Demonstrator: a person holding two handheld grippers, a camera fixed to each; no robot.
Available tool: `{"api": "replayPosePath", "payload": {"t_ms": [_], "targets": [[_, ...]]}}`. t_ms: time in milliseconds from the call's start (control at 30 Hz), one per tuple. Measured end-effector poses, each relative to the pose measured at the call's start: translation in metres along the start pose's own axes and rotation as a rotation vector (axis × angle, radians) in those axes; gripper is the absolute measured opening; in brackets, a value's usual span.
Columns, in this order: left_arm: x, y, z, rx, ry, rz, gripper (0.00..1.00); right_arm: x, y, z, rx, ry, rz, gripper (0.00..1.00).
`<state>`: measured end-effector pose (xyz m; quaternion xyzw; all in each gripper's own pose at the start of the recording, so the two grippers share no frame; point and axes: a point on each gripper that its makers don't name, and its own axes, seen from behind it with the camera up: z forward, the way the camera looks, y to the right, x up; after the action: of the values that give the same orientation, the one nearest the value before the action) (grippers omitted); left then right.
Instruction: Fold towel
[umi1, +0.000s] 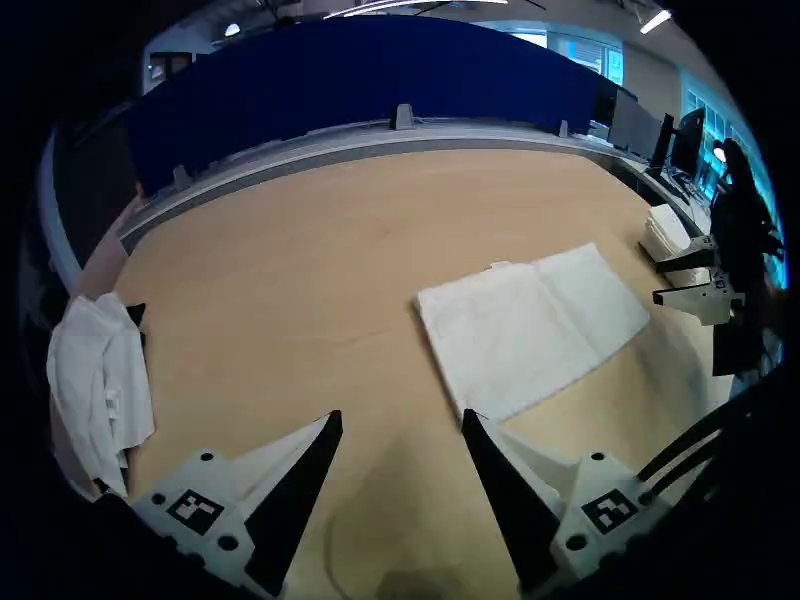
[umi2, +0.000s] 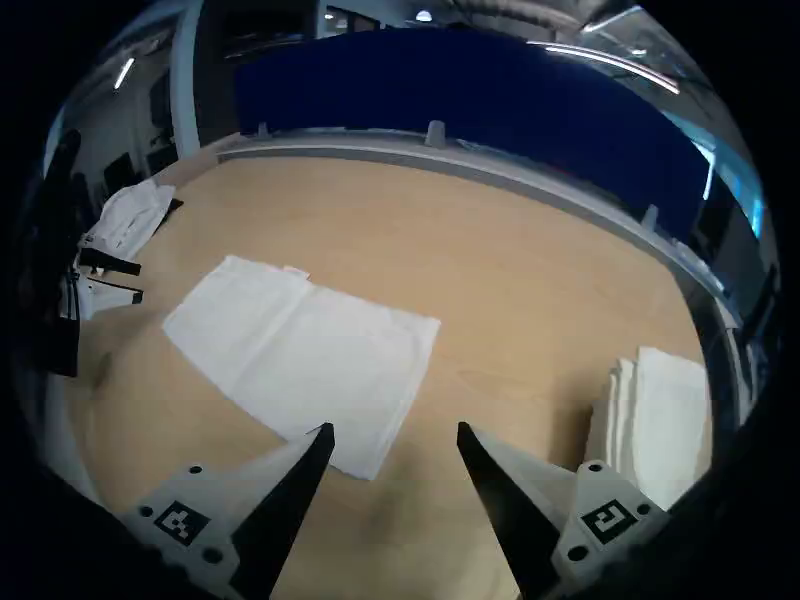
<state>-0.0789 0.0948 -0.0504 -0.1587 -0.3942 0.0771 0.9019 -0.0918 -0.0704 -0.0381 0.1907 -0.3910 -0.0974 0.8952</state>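
Observation:
A white towel (umi1: 535, 325) lies flat on the light wooden table (umi1: 330, 260), with a fold crease across it. My left gripper (umi1: 401, 414) hovers open over bare wood just short of the towel's near corner. In the right gripper view the same towel (umi2: 300, 350) spreads out ahead and to the left, and my right gripper (umi2: 395, 426) stands open above its near edge, nothing between the fingers. Each gripper appears small at the towel's far side in the other's view: the right gripper (umi1: 656, 282) and the left gripper (umi2: 141, 281), both with fingers apart.
A stack of folded white towels (umi2: 660, 420) sits on the table beside the right gripper, also seen far right (umi1: 665, 230). A crumpled white cloth (umi1: 100, 385) hangs at the table's other end. A blue divider (umi2: 450, 90) runs along the back edge.

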Motion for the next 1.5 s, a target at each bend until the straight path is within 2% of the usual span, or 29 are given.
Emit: {"api": "replayPosePath", "payload": {"t_ms": [300,700,1033,1200,1500], "targets": [[-0.039,-0.018,-0.036,0.063,-0.016,-0.079,0.89,-0.014,-0.015,0.001,0.077,-0.046,-0.082,0.95],[-0.076,-0.03,-0.071,0.124,-0.034,-0.146,0.89,-0.03,-0.022,0.004,0.116,-0.097,-0.144,0.91],[-0.093,-0.037,-0.096,0.162,-0.041,-0.171,0.89,-0.036,-0.019,0.013,0.135,-0.118,-0.125,0.58],[-0.097,-0.036,-0.102,0.165,-0.039,-0.185,0.89,-0.042,-0.018,0.014,0.143,-0.138,-0.139,0.52],[-0.099,-0.035,-0.107,0.167,-0.039,-0.183,0.89,-0.048,-0.021,0.015,0.162,-0.155,-0.169,0.3]]}}
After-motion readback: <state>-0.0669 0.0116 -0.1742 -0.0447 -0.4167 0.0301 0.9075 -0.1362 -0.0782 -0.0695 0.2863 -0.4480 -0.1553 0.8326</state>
